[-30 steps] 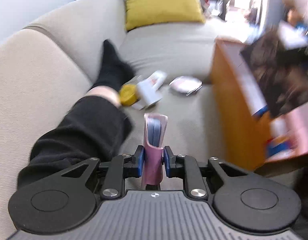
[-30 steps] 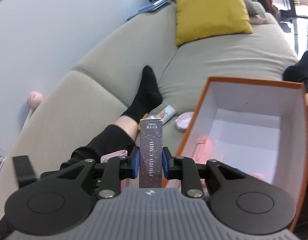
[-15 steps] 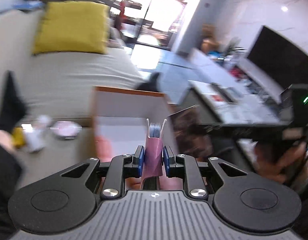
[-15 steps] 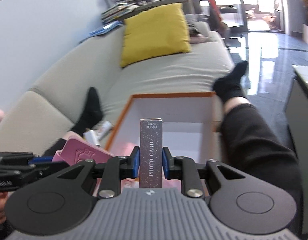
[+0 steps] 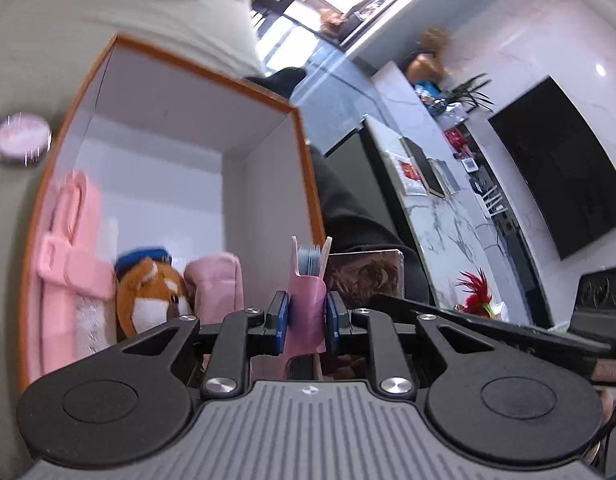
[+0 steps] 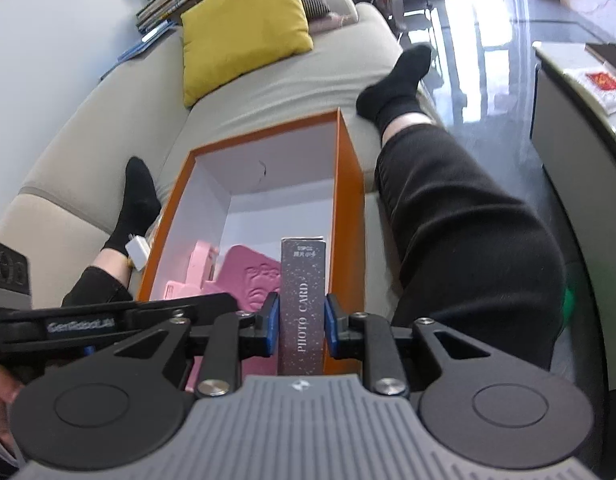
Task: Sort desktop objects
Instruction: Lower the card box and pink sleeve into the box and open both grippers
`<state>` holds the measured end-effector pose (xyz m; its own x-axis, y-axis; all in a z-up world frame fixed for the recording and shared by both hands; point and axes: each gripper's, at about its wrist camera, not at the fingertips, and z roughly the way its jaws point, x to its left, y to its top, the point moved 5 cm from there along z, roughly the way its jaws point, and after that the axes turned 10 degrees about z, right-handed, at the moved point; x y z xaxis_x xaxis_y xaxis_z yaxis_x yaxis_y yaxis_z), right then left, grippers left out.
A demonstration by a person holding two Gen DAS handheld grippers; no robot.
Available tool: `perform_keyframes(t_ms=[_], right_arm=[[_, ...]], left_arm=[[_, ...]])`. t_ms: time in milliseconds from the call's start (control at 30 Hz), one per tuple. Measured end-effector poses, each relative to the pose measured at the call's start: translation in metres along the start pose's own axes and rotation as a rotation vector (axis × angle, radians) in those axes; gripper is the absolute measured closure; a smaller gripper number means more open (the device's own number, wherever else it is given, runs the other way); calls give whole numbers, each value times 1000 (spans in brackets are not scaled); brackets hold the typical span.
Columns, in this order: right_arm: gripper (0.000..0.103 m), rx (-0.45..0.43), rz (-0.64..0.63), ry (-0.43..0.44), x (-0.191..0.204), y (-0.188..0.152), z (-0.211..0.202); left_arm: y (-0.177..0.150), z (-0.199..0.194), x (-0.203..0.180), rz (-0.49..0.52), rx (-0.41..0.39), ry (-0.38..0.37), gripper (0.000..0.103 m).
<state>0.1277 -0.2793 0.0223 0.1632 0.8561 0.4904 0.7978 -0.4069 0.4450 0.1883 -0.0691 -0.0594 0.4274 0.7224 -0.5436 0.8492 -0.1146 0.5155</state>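
Observation:
My left gripper is shut on a pink card holder with blue cards in it, held over the near right corner of the orange box. My right gripper is shut on a dark sparkly PHOTO CARD box, held over the near end of the same orange box. Inside the box lie a pink case, a plush toy with a blue cap and a pink pouch. The card holder also shows in the right wrist view, with the left gripper's body at the lower left.
The box sits on a beige sofa between a person's black-clad legs. A yellow cushion lies at the sofa's far end. A pink round compact and a white charger lie left of the box. A marble table stands right.
Both grippers have swung from the sofa's left side to over the orange box, carrying their objects. The left view now looks down into the box.

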Motion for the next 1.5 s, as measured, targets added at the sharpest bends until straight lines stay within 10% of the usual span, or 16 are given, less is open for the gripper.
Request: perform_keyframes(t_ms=[800,1500], right_arm=[[78,300,-199,-236,29,-10,58],[72,335,-110,-191,29,-2,52]], left_arm=[[-25,16,28,-93,53,103,81],[-29,29,26,-121,68,56,80]])
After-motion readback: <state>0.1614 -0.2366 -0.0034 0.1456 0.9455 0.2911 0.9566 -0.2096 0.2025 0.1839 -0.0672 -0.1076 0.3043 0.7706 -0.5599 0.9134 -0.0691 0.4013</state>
